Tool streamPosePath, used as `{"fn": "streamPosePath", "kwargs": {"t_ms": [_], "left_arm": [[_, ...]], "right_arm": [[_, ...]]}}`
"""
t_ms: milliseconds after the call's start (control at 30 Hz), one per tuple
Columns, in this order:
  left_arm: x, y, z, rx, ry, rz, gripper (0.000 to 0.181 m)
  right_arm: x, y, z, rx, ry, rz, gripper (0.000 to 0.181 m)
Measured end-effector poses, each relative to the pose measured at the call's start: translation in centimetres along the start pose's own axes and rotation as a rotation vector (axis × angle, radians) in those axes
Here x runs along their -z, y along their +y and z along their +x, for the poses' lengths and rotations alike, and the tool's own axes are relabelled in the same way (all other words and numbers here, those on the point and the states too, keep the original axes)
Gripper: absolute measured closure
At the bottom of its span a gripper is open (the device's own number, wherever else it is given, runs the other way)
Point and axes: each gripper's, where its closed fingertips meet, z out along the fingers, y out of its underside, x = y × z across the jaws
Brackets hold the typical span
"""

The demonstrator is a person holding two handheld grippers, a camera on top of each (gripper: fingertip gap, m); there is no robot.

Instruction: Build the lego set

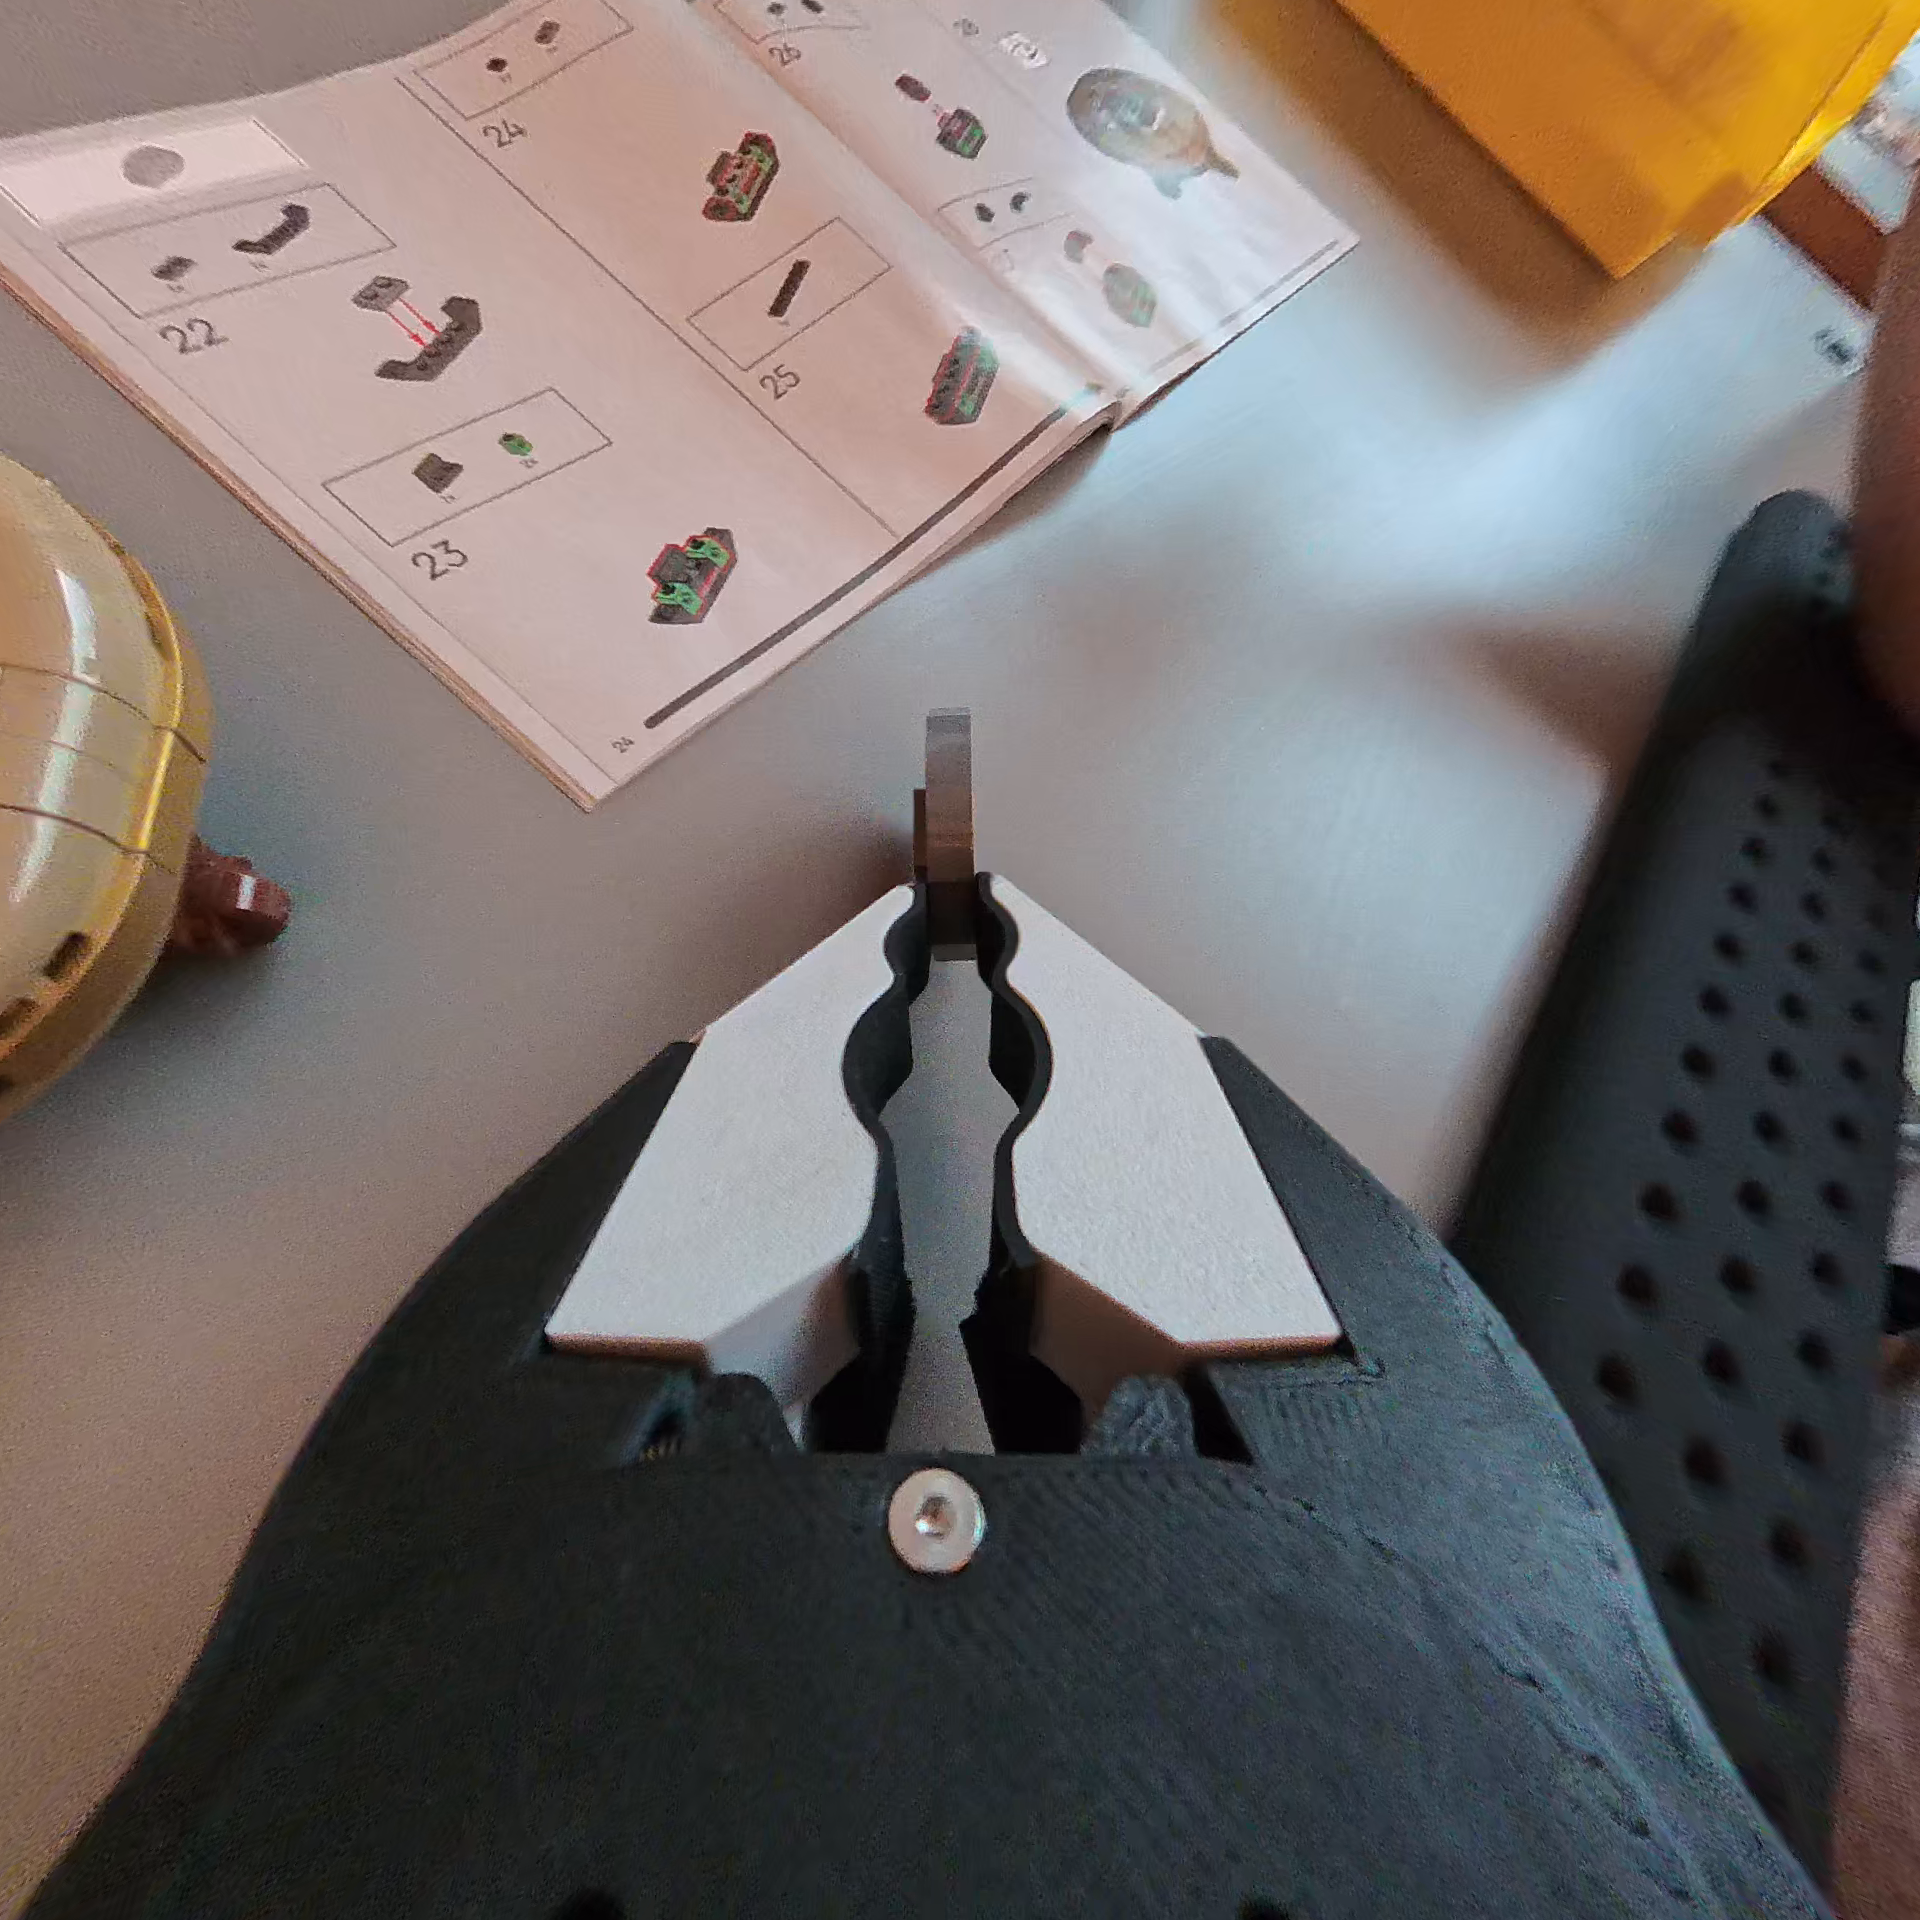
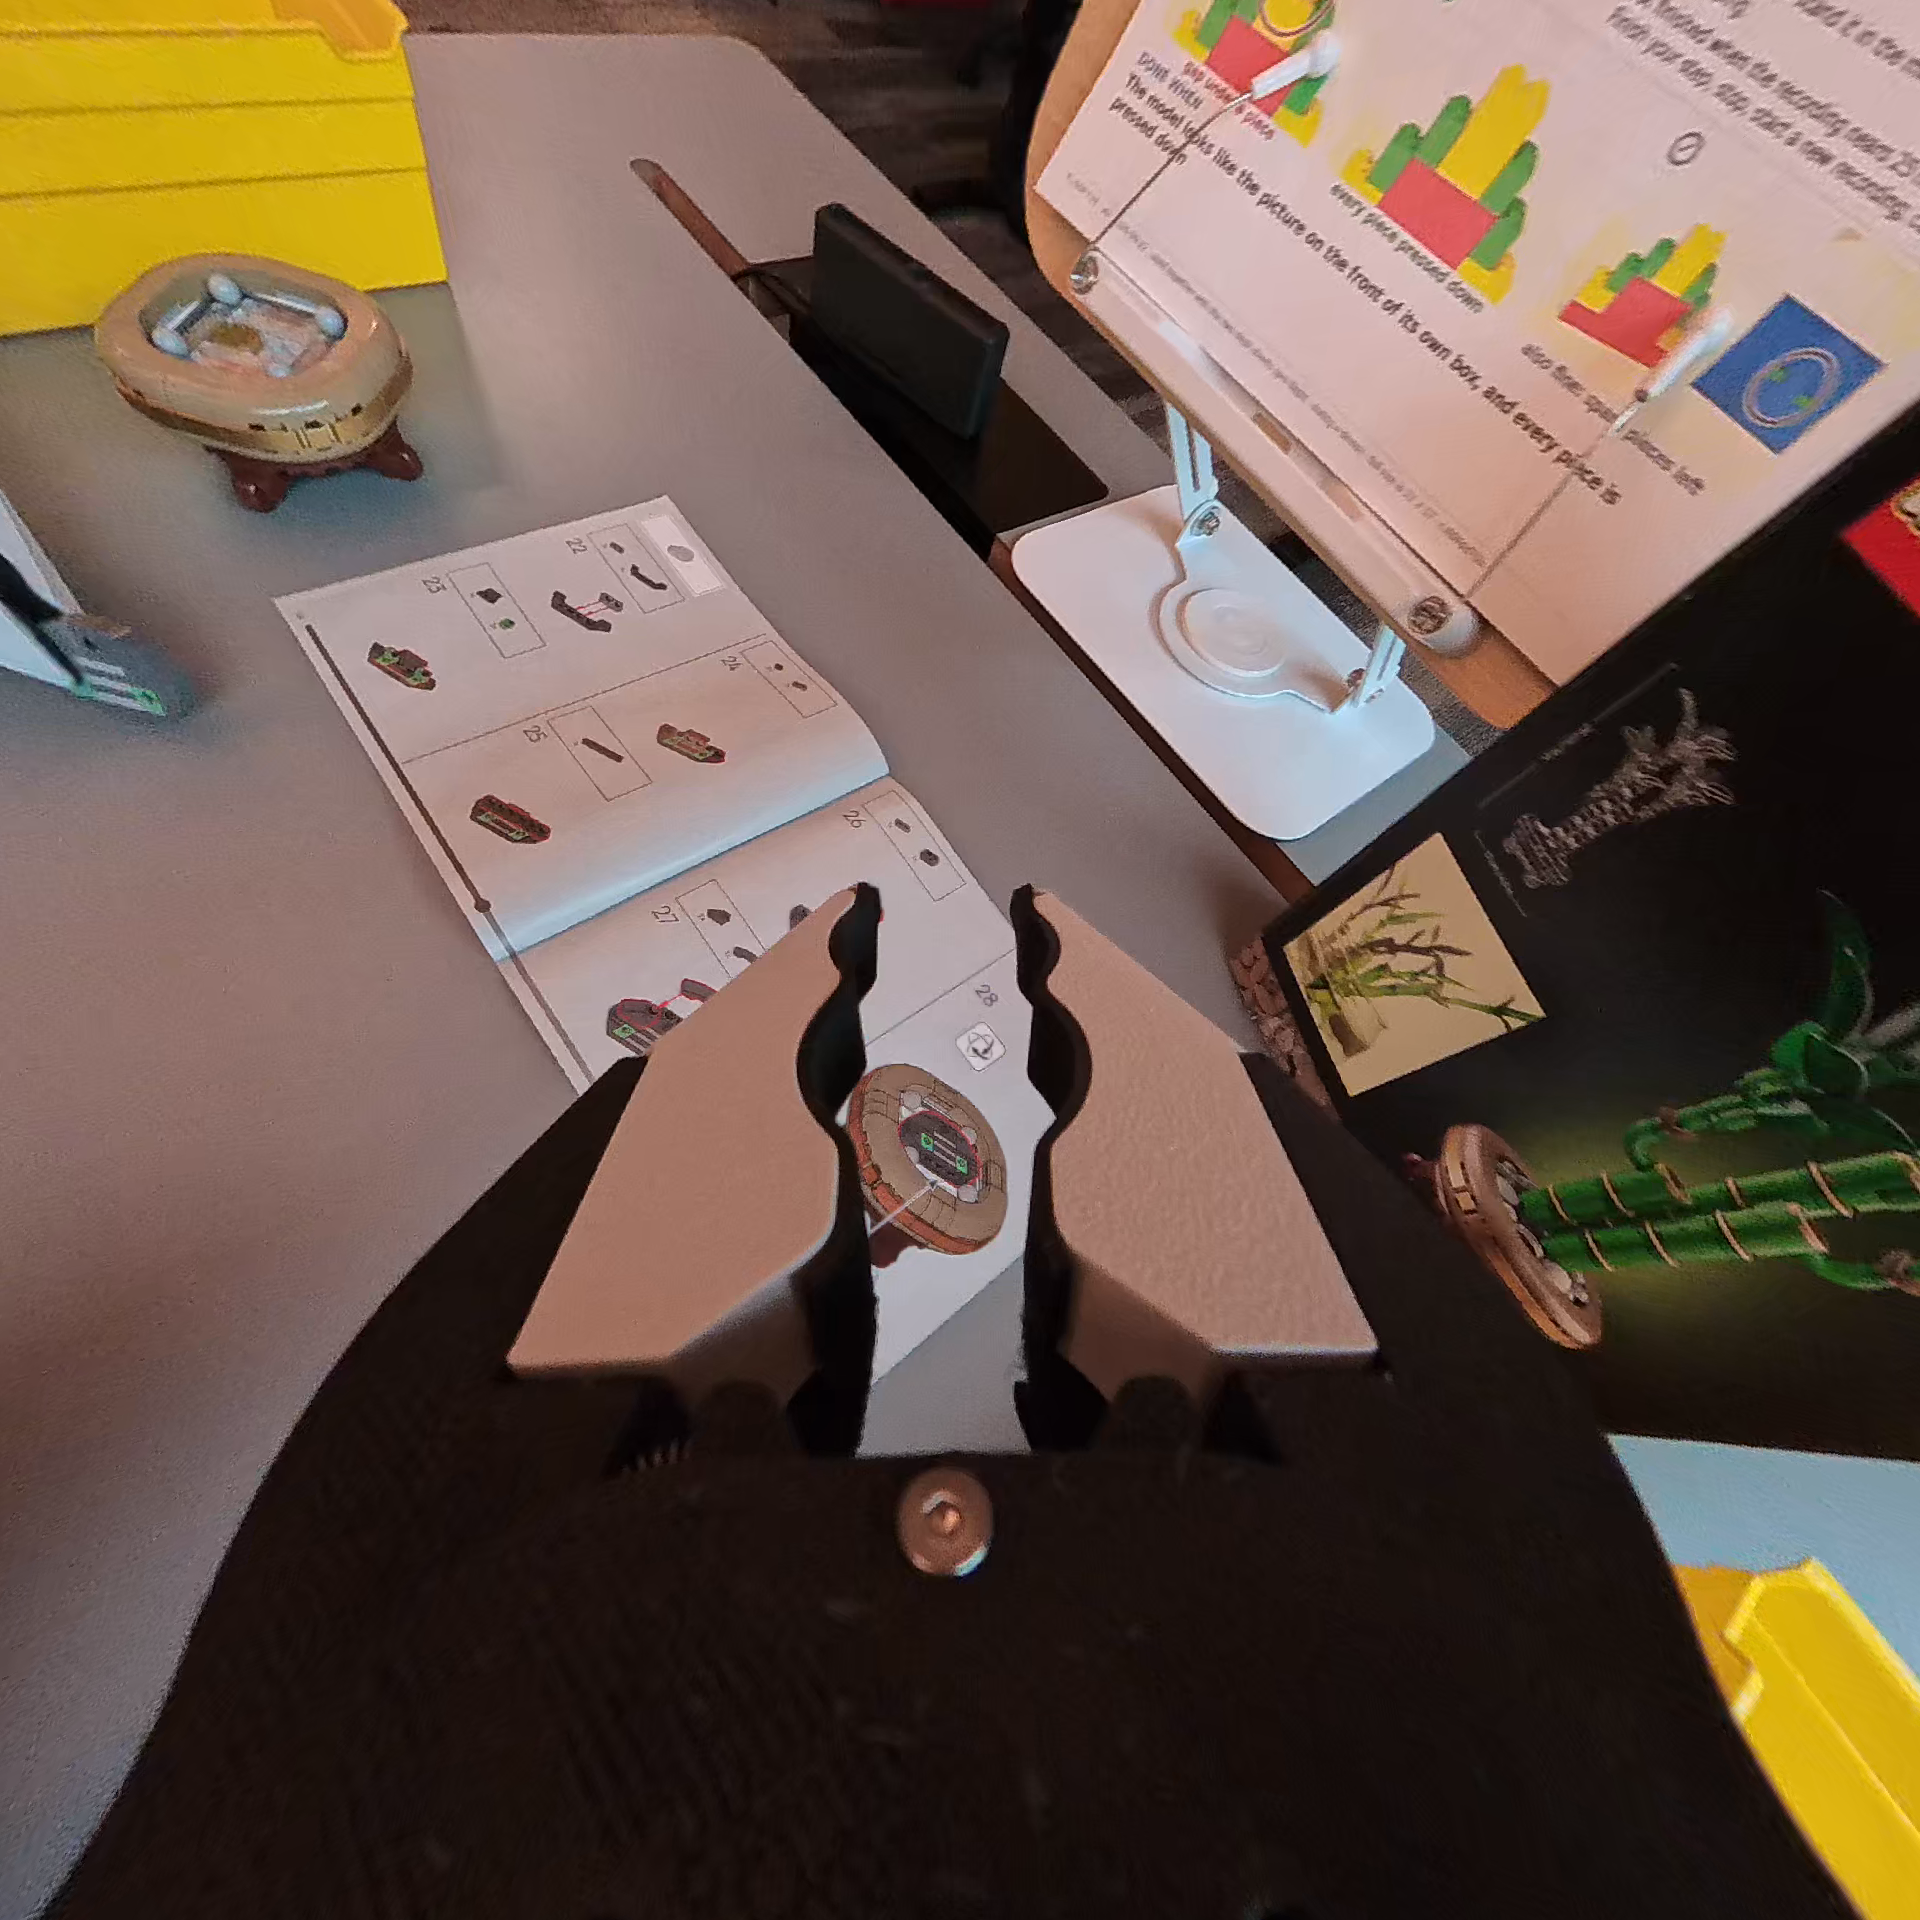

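Note:
My left gripper (image 1: 951,920) is shut on a small dark brown lego piece (image 1: 948,805) that sticks up past its tips, above the grey table. The open instruction booklet (image 1: 623,343) lies just beyond it. A tan round lego pot on dark red-brown feet (image 1: 73,769) sits at the left edge. In the right wrist view my right gripper (image 2: 943,914) is open and empty, held above the booklet (image 2: 623,748). The tan pot (image 2: 255,364) stands far left on the table. The left gripper, holding a piece, shows at the left edge (image 2: 83,655).
A black set box with a bamboo picture (image 2: 1610,1091) lies at the right. A white stand (image 2: 1236,665) holds a printed sheet (image 2: 1507,260). Yellow bins sit at the far left (image 2: 197,145) and lower right (image 2: 1818,1714). A black perforated part (image 1: 1745,1143) is at the right. Spacing between my two grippers at the tips: around 35 centimetres. The tan pot (image 2: 255,364) is about 15 centimetres from my left fingertips and 40 centimetres from my right.

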Motion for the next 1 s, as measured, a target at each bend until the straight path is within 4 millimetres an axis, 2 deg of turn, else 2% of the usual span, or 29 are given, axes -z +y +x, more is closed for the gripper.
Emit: {"fn": "streamPosePath", "kwargs": {"t_ms": [200, 433, 567, 733, 1000], "left_arm": [[0.9, -1.1, 0.3, 0.111, 0.082, 0.081, 0.176], [1.5, -1.6, -0.7, 0.013, -0.019, 0.123, 0.176], [1.9, -2.1, -0.4, -0.009, -0.026, 0.161, 0.176], [2.3, -2.2, -0.4, 0.008, -0.016, 0.174, 0.176], [2.3, -2.3, 0.0, 0.002, 0.000, 0.179, 0.176]], "right_arm": [[-1.9, -0.6, -2.0, 0.073, -0.035, -0.048, 0.156], [-5.4, -2.4, -6.8, 0.219, -0.133, -0.075, 0.156], [-6.4, -2.7, -8.3, 0.283, -0.147, -0.092, 0.156], [-5.8, -2.7, -7.5, 0.256, -0.134, -0.072, 0.156], [-1.8, -2.6, -2.7, 0.111, -0.031, 0.032, 0.156]]}}
